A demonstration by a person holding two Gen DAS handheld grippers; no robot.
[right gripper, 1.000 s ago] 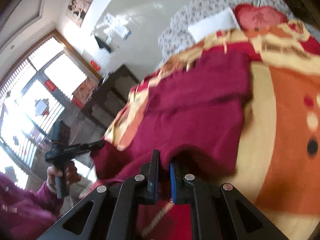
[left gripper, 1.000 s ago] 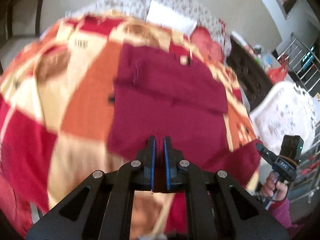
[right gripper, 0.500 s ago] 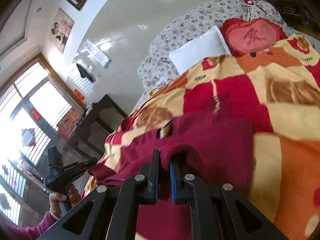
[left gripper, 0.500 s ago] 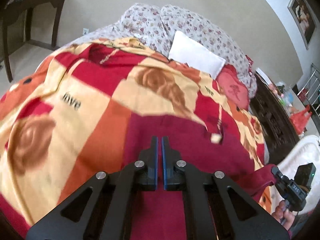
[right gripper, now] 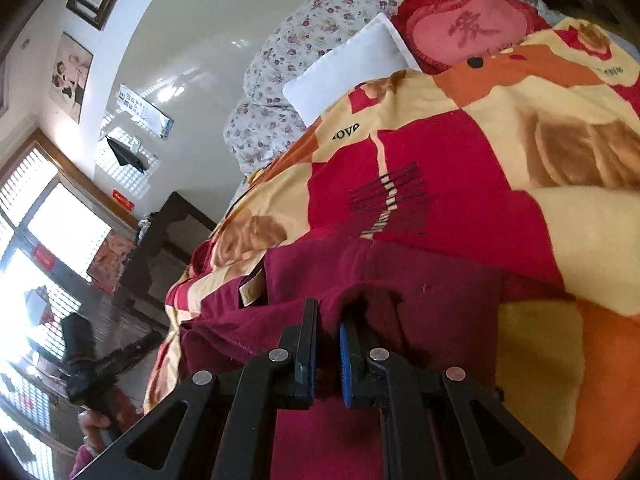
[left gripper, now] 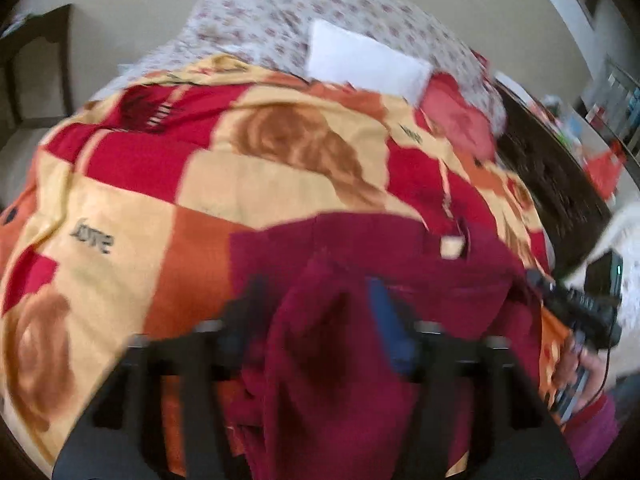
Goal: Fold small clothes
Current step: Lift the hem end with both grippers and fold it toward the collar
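- Left wrist view, blurred: the left gripper (left gripper: pixel 320 320) has its fingers spread wide, with a fold of the maroon garment (left gripper: pixel 340 360) draped loose between them. The garment lies on the patchwork blanket (left gripper: pixel 160 200). The right gripper (left gripper: pixel 576 304) shows at the garment's right edge.
- Right wrist view: the right gripper (right gripper: pixel 329 350) is clamped on a raised fold of the garment (right gripper: pixel 440 292), below the white pillow (right gripper: pixel 344 68).

The blanket (left gripper: pixel 168 216) carries the word "love" in dark letters, once on a cream patch in the left wrist view and once, upside down, on a cream patch in the right wrist view. Beyond the blanket, the heart-shaped cushion (right gripper: pixel 464 28) bears 1 red Chinese character, too stylised to read.
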